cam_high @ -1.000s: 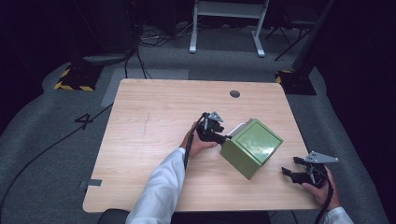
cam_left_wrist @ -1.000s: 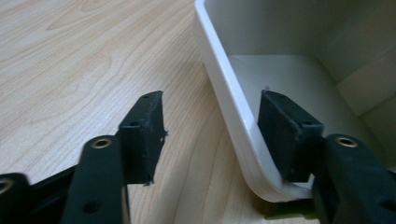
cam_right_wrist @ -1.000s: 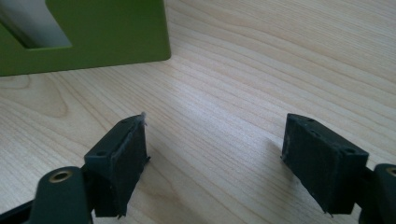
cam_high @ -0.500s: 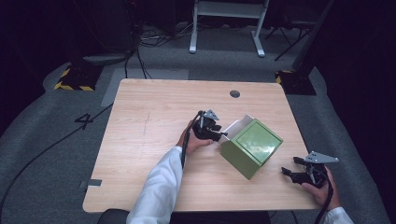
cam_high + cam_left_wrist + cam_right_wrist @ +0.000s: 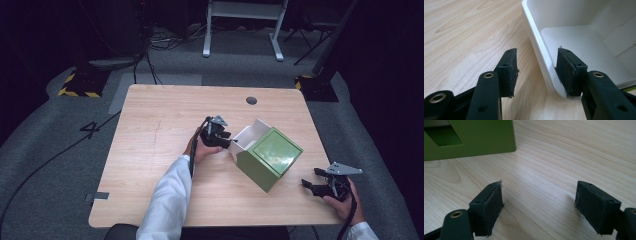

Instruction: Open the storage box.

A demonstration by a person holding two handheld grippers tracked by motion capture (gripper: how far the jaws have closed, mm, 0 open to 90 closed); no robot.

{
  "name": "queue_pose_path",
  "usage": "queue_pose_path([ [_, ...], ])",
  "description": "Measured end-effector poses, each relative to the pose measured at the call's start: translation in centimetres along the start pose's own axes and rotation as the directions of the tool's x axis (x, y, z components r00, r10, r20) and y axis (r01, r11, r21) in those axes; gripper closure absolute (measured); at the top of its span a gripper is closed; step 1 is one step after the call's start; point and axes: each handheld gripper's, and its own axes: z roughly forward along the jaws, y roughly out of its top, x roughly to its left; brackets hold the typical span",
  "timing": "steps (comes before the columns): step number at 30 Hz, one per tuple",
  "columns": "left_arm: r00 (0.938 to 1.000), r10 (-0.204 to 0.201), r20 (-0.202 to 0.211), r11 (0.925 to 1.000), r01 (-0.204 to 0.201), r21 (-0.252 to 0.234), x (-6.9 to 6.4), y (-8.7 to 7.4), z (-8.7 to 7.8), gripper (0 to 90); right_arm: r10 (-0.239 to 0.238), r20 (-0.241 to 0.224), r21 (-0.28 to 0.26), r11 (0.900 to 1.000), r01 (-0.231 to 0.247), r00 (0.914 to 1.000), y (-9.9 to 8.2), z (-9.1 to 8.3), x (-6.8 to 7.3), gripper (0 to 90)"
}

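On wooden table (image 5: 150,130), left gripper (image 5: 226,142) straddled white drawer (image 5: 248,136) wall, jaws apart, unclamped; green box (image 5: 270,157) at its 3 o'clock; right gripper (image 5: 311,185) gaped wide, empty.

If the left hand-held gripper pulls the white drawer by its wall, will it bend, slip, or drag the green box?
The white drawer looks like rigid moulded plastic, so probably no bending. Its glossy wall may slip between the pads. The green box might slide on the smooth table.

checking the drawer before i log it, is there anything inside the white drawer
No, in the left gripper view the white drawer has a bare floor and walls, with nothing lying in the part shown.
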Motion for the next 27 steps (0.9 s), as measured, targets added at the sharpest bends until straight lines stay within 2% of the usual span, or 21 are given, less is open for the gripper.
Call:
queue_pose_path([
  [12,0.9995,-0.021,-0.025,0.9996,0.02,-0.017,1.2,-0.4,-0.6,50.7,0.001,-0.001,0.0,1.0,-0.001,1.0,0.0,0.0,0.0,22.0],
  [20,0.9996,-0.02,-0.022,0.9997,0.02,-0.016,1.5,-0.4,-0.6,50.2,0.0,0.0,0.001,1.0,0.0,1.0,0.0,0.0,0.0,22.0],
  [27,0.9981,-0.044,-0.043,0.9988,0.043,-0.024,2.1,-0.6,-1.1,48.8,0.001,-0.001,0.0,1.0,-0.001,1.0,0.0,0.0,0.0,22.0],
])
